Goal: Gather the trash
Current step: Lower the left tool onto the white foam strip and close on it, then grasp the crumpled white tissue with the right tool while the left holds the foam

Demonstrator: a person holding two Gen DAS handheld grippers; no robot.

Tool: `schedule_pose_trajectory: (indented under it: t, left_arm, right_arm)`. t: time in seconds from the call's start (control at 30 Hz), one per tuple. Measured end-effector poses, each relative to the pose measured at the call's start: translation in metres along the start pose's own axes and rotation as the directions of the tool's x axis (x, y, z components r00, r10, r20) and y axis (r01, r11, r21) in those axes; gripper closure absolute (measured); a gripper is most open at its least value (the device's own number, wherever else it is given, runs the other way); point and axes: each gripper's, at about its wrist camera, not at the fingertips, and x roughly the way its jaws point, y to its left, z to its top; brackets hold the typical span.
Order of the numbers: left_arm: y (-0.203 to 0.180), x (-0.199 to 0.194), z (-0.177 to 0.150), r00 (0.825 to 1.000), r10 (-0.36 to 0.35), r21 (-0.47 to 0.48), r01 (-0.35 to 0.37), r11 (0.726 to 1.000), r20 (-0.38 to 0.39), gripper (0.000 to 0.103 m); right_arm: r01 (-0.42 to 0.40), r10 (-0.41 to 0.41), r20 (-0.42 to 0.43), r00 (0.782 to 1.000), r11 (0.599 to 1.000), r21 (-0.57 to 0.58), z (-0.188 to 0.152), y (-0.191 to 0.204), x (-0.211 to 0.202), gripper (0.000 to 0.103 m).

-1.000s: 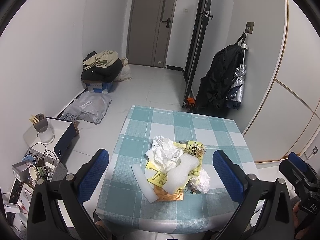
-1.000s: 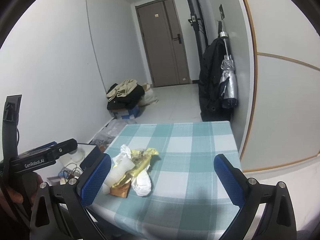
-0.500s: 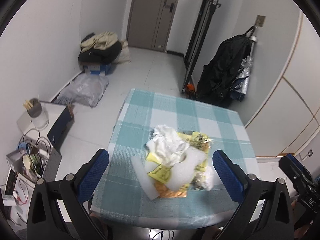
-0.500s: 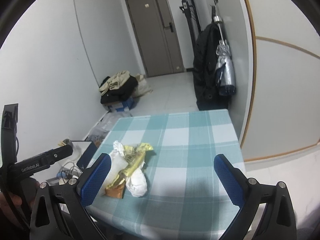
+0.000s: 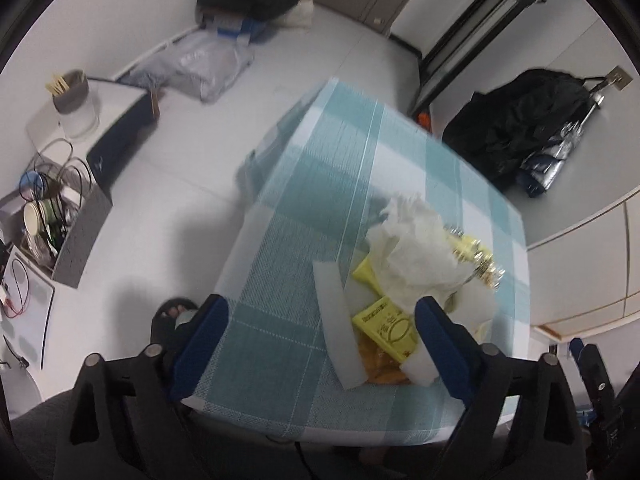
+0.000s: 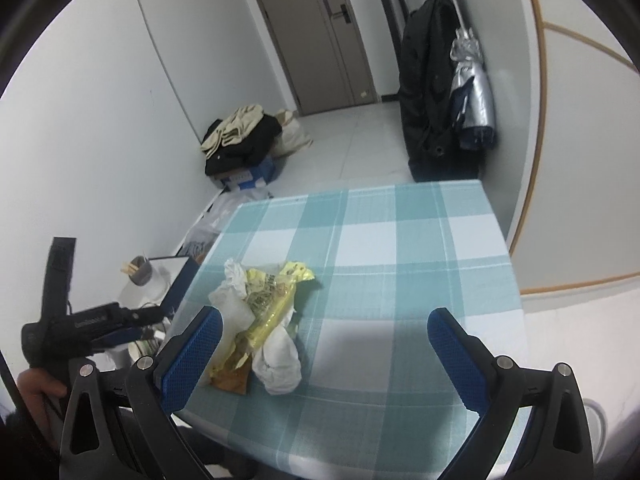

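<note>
White crumpled tissue (image 5: 416, 248) tops the trash pile (image 6: 260, 320), which lies on the teal-and-white checked worktop (image 6: 400, 248) toward its left side in the right wrist view, near the front edge. Under and around the tissue sit yellow wrappers (image 5: 386, 322), a clear yellow-printed bag (image 6: 272, 304), an orange packet (image 6: 232, 380), a long white foam strip (image 5: 338, 320) and a second wad of white paper (image 6: 280, 364). The left claw (image 5: 320, 348) hangs tilted steeply down over the pile's near-left part; its blue pads stand wide but are closing, the foam strip and a yellow wrapper lying between them, neither pad pressing on anything. Its right pad (image 5: 444, 348) is just in front of a white foam chunk. The right claw (image 6: 320, 356) is spread wide above the worktop, its left pad (image 6: 192, 356) just beside the pile, nothing pinched. A hand (image 6: 36, 388) grips the left tool at the lower left of the right wrist view. Beyond the worktop are a black jacket (image 6: 428, 92) with a silver umbrella (image 6: 472, 80) on the wall, a grey door (image 6: 320, 32), and piled clothes (image 6: 240, 136) on a blue box.
</note>
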Motion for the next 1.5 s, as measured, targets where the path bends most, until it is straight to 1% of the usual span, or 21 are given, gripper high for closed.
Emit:
schedule_pose_trajectory:
  t: [0.1, 0.13, 0.17, 0.2, 0.23, 0.27, 0.3, 0.37, 0.43, 0.47, 0.5, 0.53, 0.57, 0.63, 0.67, 0.77, 0.9, 1.07, 1.17, 1.27, 1.5]
  left_arm:
    - [-0.002, 0.015, -0.001, 0.997, 0.008, 0.002, -0.008, 1.0, -0.074, 0.031]
    - [-0.003, 0.02, -0.001, 0.995, 0.023, 0.005, -0.023, 1.0, -0.093, 0.032]
    - [-0.004, 0.024, -0.002, 0.994, 0.038, 0.009, -0.037, 0.999, -0.104, 0.037]
    - [-0.005, 0.027, -0.002, 0.993, 0.044, 0.012, -0.043, 0.999, -0.109, 0.046]
    - [-0.003, 0.028, -0.001, 0.993, 0.043, 0.015, -0.042, 0.999, -0.114, 0.05]
    - [-0.005, 0.028, 0.0, 0.993, 0.043, 0.024, -0.04, 0.999, -0.111, 0.052]
    - [-0.008, 0.027, 0.0, 0.995, 0.05, 0.043, -0.046, 0.998, -0.089, 0.052]
    - [-0.011, 0.025, 0.0, 0.994, 0.065, 0.066, -0.059, 0.996, -0.083, 0.053]
    - [-0.016, 0.023, 0.0, 0.996, 0.04, 0.082, -0.033, 0.996, -0.085, 0.063]
    - [-0.018, 0.024, -0.001, 0.995, 0.043, 0.098, -0.034, 0.995, -0.086, 0.072]
    - [-0.021, 0.025, -0.001, 0.994, 0.057, 0.116, -0.046, 0.992, -0.096, 0.077]
    - [-0.022, 0.025, -0.001, 0.994, 0.072, 0.13, -0.062, 0.99, -0.079, 0.081]
    - [-0.024, 0.025, -0.002, 0.994, 0.082, 0.149, -0.07, 0.986, -0.074, 0.09]
    - [-0.026, 0.025, -0.003, 0.993, 0.098, 0.17, -0.086, 0.982, -0.062, 0.091]
    - [-0.026, 0.023, -0.004, 0.994, 0.087, 0.168, -0.076, 0.983, -0.059, 0.096]
    - [-0.025, 0.018, -0.002, 0.997, 0.073, 0.177, -0.065, 0.982, -0.038, 0.098]
    - [-0.021, 0.007, 0.001, 0.999, 0.027, 0.166, -0.023, 0.986, -0.021, 0.099]
    - [-0.024, 0.0, 0.002, 0.999, -0.035, 0.164, 0.033, 0.986, 0.015, 0.099]
    - [-0.026, -0.006, 0.004, 0.996, -0.079, 0.16, 0.073, 0.984, 0.034, 0.099]
    - [-0.025, -0.009, 0.008, 0.992, -0.117, 0.156, 0.107, 0.982, 0.052, 0.099]
    - [-0.017, -0.026, 0.011, 0.977, -0.186, 0.133, 0.172, 0.976, 0.105, 0.099]
  right_arm:
    - [-0.006, 0.006, -0.021, 1.0, 1.0, 0.005, 0.002, -0.001, 0.007, 0.0]
    - [-0.007, 0.007, -0.028, 1.0, 1.0, 0.008, 0.002, -0.002, 0.009, 0.0]
    - [-0.011, 0.011, -0.035, 0.999, 1.0, 0.012, 0.002, -0.002, 0.011, 0.0]
    - [-0.014, 0.014, -0.04, 0.999, 1.0, 0.014, 0.002, -0.002, 0.012, 0.0]
    - [-0.018, 0.019, -0.045, 0.999, 1.0, 0.016, 0.002, -0.002, 0.013, 0.0]
    - [-0.021, 0.022, -0.049, 0.999, 1.0, 0.016, 0.002, -0.002, 0.014, 0.0]
    - [-0.021, 0.022, -0.051, 0.998, 1.0, 0.014, 0.003, -0.002, 0.014, 0.0]
    - [-0.024, 0.024, -0.053, 0.998, 1.0, 0.007, 0.003, -0.002, 0.015, 0.0]
    - [-0.02, 0.02, -0.054, 0.998, 1.0, 0.0, 0.003, -0.001, 0.015, 0.0]
    - [-0.021, 0.021, -0.055, 0.998, 1.0, -0.002, 0.003, -0.001, 0.015, 0.0]
    - [-0.021, 0.021, -0.057, 0.998, 1.0, -0.005, 0.003, -0.001, 0.016, 0.0]
    - [-0.021, 0.02, -0.059, 0.998, 1.0, -0.007, 0.003, -0.001, 0.017, 0.0]
    - [-0.019, 0.018, -0.065, 0.998, 1.0, -0.011, 0.003, -0.001, 0.018, 0.0]
    - [-0.016, 0.015, -0.071, 0.997, 1.0, -0.014, 0.002, -0.001, 0.019, 0.0]
    - [-0.013, 0.012, -0.073, 0.997, 1.0, -0.017, 0.002, 0.0, 0.019, 0.0]
    - [-0.005, 0.003, -0.085, 0.996, 1.0, -0.028, 0.001, 0.0, 0.021, 0.004]
    - [-0.022, 0.02, -0.092, 0.996, 0.999, -0.024, -0.003, 0.001, 0.02, 0.005]
    - [-0.013, 0.008, -0.048, 0.999, 0.996, -0.093, -0.004, 0.016, 0.008, 0.006]
    - [0.013, -0.015, -0.009, 1.0, 0.986, -0.168, -0.005, 0.03, -0.002, 0.006]
    - [0.029, -0.028, 0.007, 1.0, 0.976, -0.217, -0.007, 0.042, -0.008, 0.006]
    - [0.011, -0.004, 0.029, 1.0, 0.971, -0.237, 0.004, 0.055, -0.015, 0.007]
